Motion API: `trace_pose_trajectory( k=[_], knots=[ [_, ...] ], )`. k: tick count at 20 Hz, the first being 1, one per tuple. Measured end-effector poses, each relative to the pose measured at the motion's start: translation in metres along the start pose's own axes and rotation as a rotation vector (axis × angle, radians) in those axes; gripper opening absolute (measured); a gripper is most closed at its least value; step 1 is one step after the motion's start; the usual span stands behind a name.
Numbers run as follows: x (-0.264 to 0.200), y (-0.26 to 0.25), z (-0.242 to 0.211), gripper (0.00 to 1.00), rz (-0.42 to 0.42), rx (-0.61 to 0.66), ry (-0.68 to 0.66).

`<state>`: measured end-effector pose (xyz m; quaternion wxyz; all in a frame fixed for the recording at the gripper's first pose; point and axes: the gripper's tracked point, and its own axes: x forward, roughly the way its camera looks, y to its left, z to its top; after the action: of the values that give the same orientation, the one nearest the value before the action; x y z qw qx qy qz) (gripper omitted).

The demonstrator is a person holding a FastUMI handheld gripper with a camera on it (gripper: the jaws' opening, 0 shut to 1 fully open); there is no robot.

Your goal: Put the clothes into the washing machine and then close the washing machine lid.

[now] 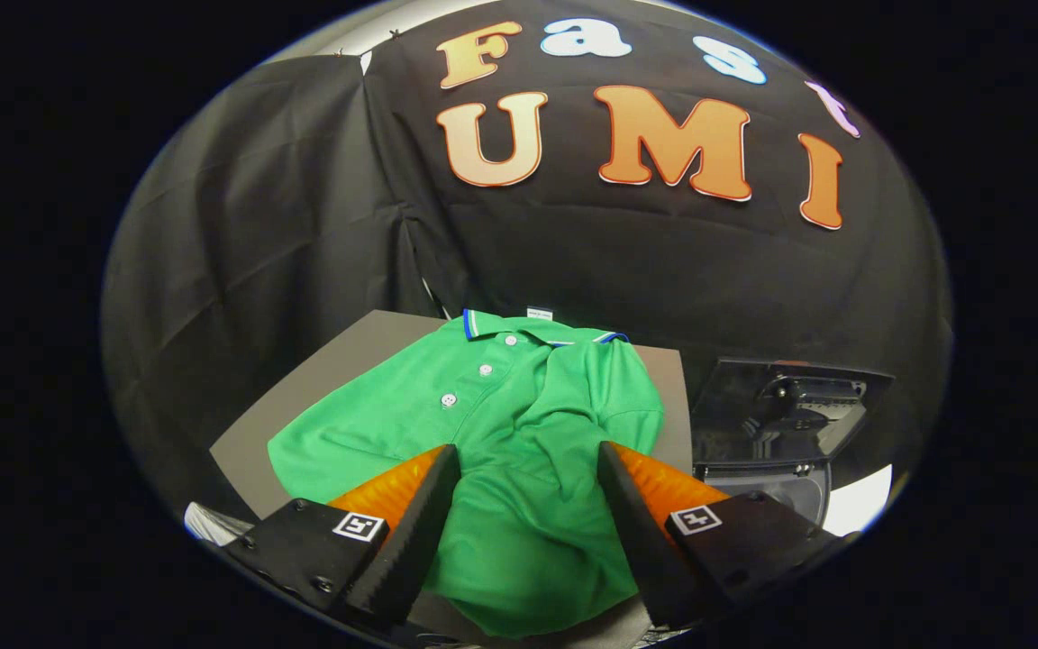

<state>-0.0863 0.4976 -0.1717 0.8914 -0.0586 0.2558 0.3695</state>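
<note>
A green polo shirt (519,424) with white buttons and a blue-trimmed collar lies spread on a grey table (348,356). My gripper (528,464) hovers over the shirt's lower half, open, with green fabric showing in the wide gap between the fingers (411,527). To the right of the table stands the washing machine (780,451), its dark lid (789,406) raised upright.
Black cloth walls close in behind and to the left of the table. A white surface (857,500) shows beside the washing machine at the far right. The table's bare grey top extends left of the shirt.
</note>
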Motion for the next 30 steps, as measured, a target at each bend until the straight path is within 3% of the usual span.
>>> trace_pose_trajectory(
  k=[4, 8, 9, 12, 15, 16, 17, 20, 22, 25, 26, 27, 30],
  knots=[
    [0.003, 0.0, -0.003, 0.98, 0.056, 0.103, 0.004],
    [0.001, 0.005, -0.004, 0.82, 0.082, 0.03, 0.028],
    [0.002, 0.014, -0.005, 0.82, 0.122, 0.014, 0.027],
    [0.001, 0.015, -0.006, 0.56, 0.116, -0.025, 0.007],
    [0.002, 0.016, -0.007, 0.43, 0.119, -0.04, 0.007],
    [0.002, 0.015, -0.006, 0.43, 0.119, -0.043, 0.01],
    [0.001, 0.015, -0.006, 0.3, 0.119, -0.038, 0.01],
    [0.0, 0.015, -0.007, 0.29, 0.122, -0.07, 0.012],
    [-0.004, 0.014, -0.007, 0.19, 0.112, -0.09, 0.006],
    [-0.006, 0.012, -0.007, 0.19, 0.117, -0.113, 0.017],
    [-0.008, 0.009, -0.005, 0.19, 0.122, -0.08, 0.024],
    [-0.008, 0.009, -0.004, 0.1, 0.136, -0.044, 0.047],
    [-0.015, -0.003, 0.01, 0.09, 0.154, 0.024, 0.067]
  ],
)
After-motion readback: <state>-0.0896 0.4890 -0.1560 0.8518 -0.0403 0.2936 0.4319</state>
